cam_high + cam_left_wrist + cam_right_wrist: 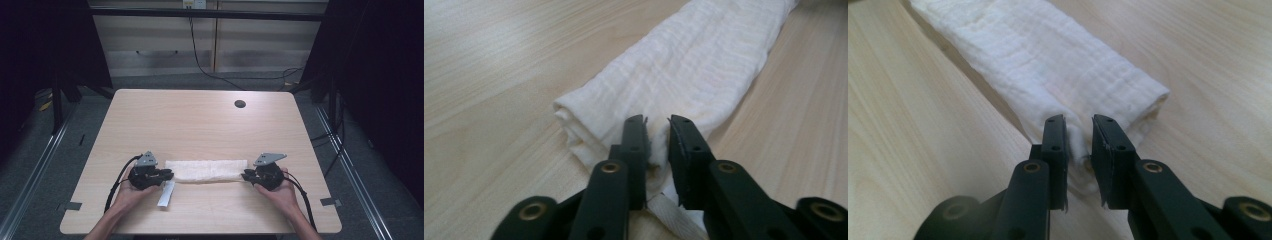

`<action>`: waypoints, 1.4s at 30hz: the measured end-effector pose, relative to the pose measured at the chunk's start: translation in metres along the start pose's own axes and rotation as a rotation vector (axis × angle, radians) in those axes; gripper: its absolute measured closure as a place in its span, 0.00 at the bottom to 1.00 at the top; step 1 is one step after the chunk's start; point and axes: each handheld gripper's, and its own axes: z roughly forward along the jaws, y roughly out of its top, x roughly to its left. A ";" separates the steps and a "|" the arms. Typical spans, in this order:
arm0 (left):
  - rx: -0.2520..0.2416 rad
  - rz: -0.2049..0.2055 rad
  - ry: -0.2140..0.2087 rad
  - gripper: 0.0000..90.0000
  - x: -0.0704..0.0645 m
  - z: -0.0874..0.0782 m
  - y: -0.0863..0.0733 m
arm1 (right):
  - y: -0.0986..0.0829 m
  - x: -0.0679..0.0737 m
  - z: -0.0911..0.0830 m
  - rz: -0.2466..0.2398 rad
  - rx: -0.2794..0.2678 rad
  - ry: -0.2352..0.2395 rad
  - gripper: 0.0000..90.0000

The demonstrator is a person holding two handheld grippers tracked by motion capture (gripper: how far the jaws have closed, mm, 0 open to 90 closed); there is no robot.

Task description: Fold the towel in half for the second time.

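The folded white cloth (206, 170) lies lengthwise near the front edge of the surface (200, 120). To work it cleanly, both ends should move together and level — no sag. The left hand-held gripper (656, 120) and right hand-held gripper (1079, 119) each pinch a cloth end, jaws nearly closed on the fabric

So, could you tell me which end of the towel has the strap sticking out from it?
The end at the left gripper: a flat white strap sticks out toward the person from the towel. The right gripper end has none.
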 end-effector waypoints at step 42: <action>-0.192 -0.388 0.244 0.23 0.031 -0.111 -0.067 | -0.061 -0.045 -0.092 0.329 -0.240 -0.166 0.39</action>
